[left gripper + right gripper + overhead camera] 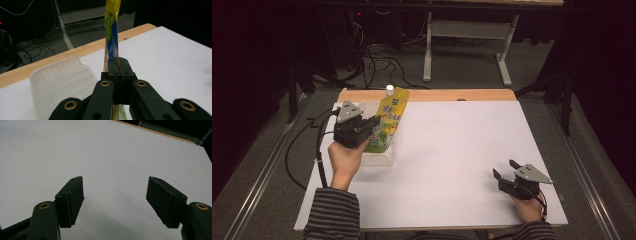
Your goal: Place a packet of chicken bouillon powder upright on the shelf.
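Above the clear tray (379,159), your left gripper (371,123) has its fingers clamped on the yellow pouch (391,117).
The pouch looks soft, light and slippery; grip its flat body. Its long axis tilts upward, white cap (389,89) away from you. Your right gripper (506,169) rests wide open on the tabletop (452,150).

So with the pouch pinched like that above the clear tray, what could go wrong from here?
The left gripper pinches only the thin flat side of the yellow pouch, so it may slip or swing. Lowered off-centre, it could catch the rim of the clear tray and shove it. The right gripper rests open far away, steadying nothing.
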`<state>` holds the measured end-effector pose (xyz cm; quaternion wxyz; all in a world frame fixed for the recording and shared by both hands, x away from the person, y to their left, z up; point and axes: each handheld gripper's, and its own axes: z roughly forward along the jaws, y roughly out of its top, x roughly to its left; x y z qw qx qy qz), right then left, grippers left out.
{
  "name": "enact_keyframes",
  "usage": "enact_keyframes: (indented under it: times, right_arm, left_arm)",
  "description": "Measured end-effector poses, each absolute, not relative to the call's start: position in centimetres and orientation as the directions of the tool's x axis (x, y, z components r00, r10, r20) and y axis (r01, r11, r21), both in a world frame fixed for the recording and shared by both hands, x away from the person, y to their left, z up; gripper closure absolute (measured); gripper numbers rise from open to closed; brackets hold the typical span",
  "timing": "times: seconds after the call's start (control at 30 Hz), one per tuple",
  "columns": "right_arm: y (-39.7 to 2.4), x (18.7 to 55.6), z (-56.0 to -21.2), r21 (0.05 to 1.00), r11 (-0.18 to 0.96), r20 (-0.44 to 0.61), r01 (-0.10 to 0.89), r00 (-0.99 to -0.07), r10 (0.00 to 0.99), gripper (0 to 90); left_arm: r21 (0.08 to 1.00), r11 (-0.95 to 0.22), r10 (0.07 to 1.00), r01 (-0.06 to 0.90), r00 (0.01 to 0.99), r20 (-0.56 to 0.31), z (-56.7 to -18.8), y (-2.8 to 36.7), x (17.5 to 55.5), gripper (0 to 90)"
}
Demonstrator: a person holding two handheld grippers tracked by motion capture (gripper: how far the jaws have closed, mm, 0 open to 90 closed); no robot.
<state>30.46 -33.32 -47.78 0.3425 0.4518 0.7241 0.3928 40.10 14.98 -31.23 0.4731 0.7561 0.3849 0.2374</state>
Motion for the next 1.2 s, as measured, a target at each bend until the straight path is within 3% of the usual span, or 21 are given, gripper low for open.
enact_keyframes:
  times: [0.57, 1.2]
  right_arm:
    - [-33.3, 30.4, -47.8, 0.879, 0.28, -0.139, 0.385, -0.354, 0.925, 30.8]
    - [-33.2, 30.5, -47.8, 0.875, 0.287, -0.144, 0.39, -0.355, 0.924, 30.9]
  left_arm:
    - [0.883, -0.284, 0.81, 0.374, 0.586, 0.012, -33.6, 14.3, 43.2, 90.0]
    - [0.816, -0.301, 0.838, 0.493, 0.545, -0.02, -35.6, 16.9, 43.1, 84.5]
